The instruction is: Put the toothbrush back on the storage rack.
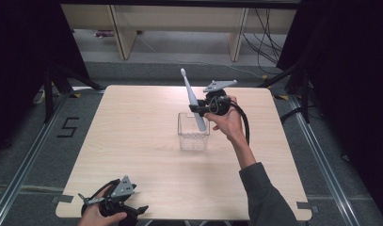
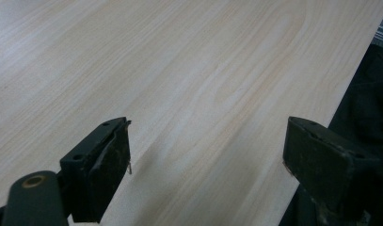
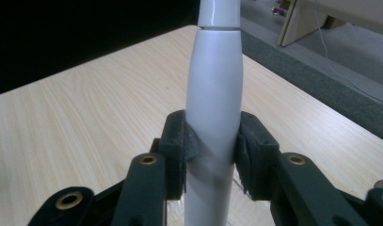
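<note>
Toothbrush [image 1: 193,101] sits clamped at its handle in the right gripper [image 1: 202,109], bottom end apparently inside the clear box [image 1: 193,136] below it, tilted for standing; left gripper [image 2: 205,160] rests apart, idle.

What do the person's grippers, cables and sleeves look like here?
Both the left gripper and the right gripper are black two-jaw tools, each topped by a grey three-cornered plate. A thick black cable trails from the right one. The right forearm wears a dark grey sleeve.
</note>
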A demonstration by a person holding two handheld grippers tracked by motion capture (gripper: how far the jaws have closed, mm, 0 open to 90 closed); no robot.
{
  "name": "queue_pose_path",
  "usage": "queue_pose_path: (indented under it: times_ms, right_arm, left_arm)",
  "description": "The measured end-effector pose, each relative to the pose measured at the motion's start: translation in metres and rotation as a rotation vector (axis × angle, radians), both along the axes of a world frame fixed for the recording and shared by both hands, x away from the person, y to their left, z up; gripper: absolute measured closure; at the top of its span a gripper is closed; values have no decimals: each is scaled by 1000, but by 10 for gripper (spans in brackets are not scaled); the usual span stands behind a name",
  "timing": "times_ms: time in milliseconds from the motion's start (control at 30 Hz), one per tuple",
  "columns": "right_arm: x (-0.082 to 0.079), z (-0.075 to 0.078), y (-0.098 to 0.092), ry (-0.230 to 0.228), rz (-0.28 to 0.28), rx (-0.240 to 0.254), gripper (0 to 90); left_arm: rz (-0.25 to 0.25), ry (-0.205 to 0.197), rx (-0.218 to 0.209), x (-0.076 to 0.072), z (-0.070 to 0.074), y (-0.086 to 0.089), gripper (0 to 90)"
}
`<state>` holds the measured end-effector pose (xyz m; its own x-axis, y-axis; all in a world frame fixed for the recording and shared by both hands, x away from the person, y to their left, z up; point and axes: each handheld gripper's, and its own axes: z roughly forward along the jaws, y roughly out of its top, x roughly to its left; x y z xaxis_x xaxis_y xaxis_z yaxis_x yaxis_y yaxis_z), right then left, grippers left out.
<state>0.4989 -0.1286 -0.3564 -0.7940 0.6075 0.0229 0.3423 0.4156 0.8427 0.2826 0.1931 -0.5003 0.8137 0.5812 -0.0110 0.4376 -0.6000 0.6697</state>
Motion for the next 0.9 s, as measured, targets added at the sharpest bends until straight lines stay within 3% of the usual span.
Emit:
queue_pose_path:
  times_ms: [33,233,467,600,833,900]
  right_arm:
    - [-1,-1,1,20,-12,-7,667]
    - [1,-5,5,-8,7,-38,667]
    - [2,-18,8,25,2,-65,667]
    - [1,-22,9,15,-1,-84,667]
    - [2,-32,11,34,-5,-81,667]
    - [2,-35,13,58,-7,-90,667]
  left_arm:
    - [0,0,0,0,0,0,148]
    - [-2,-3,4,0,0,1,148]
    - [-1,0,0,0,0,1,148]
    - [2,-1,1,0,0,0,148]
    - [1,-2,1,0,0,0,148]
    - [1,-2,5,0,0,1,148]
